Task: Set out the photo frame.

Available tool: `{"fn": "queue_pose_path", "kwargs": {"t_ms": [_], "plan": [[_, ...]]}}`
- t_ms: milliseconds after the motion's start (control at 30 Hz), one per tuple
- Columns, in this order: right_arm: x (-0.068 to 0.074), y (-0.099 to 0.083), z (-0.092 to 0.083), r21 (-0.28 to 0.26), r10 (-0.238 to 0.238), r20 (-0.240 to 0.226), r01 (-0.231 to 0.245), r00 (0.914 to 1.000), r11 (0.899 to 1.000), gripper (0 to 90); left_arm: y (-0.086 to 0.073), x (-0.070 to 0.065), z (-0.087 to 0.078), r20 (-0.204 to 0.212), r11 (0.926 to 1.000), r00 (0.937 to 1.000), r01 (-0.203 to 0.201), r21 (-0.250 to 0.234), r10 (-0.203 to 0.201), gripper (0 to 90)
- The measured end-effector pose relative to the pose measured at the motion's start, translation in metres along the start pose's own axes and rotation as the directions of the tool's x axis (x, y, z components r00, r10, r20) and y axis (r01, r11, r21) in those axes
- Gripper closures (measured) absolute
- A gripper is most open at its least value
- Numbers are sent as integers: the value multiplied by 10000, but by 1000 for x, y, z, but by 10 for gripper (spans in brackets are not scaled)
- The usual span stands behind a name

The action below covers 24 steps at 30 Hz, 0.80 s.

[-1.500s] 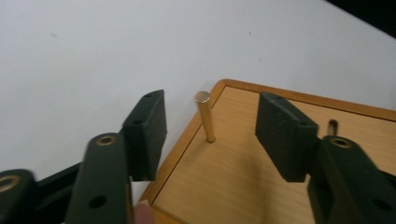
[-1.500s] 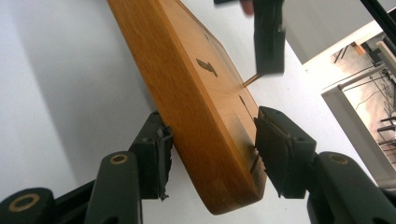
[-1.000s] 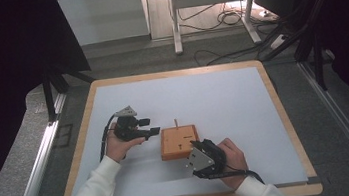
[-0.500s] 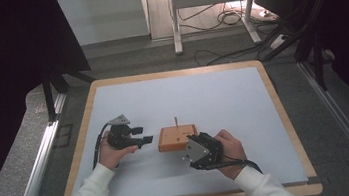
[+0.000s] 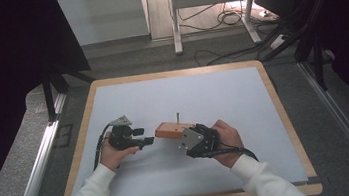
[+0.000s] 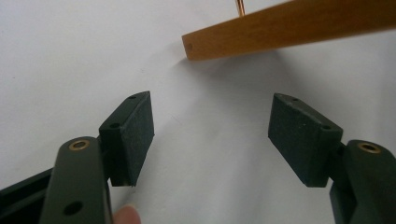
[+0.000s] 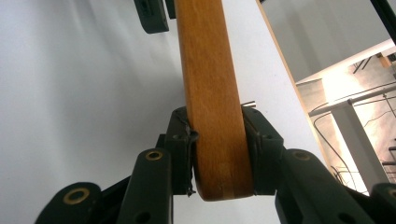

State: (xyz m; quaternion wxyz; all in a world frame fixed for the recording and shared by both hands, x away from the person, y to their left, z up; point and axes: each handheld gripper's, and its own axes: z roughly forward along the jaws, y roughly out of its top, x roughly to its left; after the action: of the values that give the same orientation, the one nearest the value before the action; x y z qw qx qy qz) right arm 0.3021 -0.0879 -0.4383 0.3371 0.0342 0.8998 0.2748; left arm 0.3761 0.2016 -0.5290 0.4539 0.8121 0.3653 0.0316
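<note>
Reading left to right from the block: no brand, label or writing can be made out on it, on either gripper, or on the white mat.

The left gripper sits just left of the block, held in the left hand, with its grey plate on top and a cable looping back toward the sleeve. Its jaws stand wide apart and hold nothing; in the left gripper view the two black pads frame bare white mat, and the near end of the block hangs ahead of them, apart from both pads, with a shadow on the mat under it. A fingertip shows at the bottom edge of that view.

The block is a flat slab of orange-brown wood, near the middle of the mat, with a thin pin standing up from its top.

The right gripper is at the right end of the block, in the right hand. Its jaws are closed on that end, one pad pressing each broad face, so the block runs away from the camera, edge up. Beyond its far end the left gripper's black jaw tip shows.
</note>
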Motion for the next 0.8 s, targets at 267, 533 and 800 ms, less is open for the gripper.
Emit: {"fn": "queue_pose_path", "kwargs": {"t_ms": [267,533,800], "plan": [[-11,6,2,26,114,-196,-114,9997,9999,696,-1,0,1,-10,10000,10000,20,21,-20,309],[-16,19,-13,-248,572,-1277,-608,9902,9978,699,0,2,-1,-29,10000,10000,47,-73,-47,310],[-16,25,-33,-690,687,-2531,-888,9650,9937,698,0,1,0,-21,10000,10000,-13,-47,13,310]]}}
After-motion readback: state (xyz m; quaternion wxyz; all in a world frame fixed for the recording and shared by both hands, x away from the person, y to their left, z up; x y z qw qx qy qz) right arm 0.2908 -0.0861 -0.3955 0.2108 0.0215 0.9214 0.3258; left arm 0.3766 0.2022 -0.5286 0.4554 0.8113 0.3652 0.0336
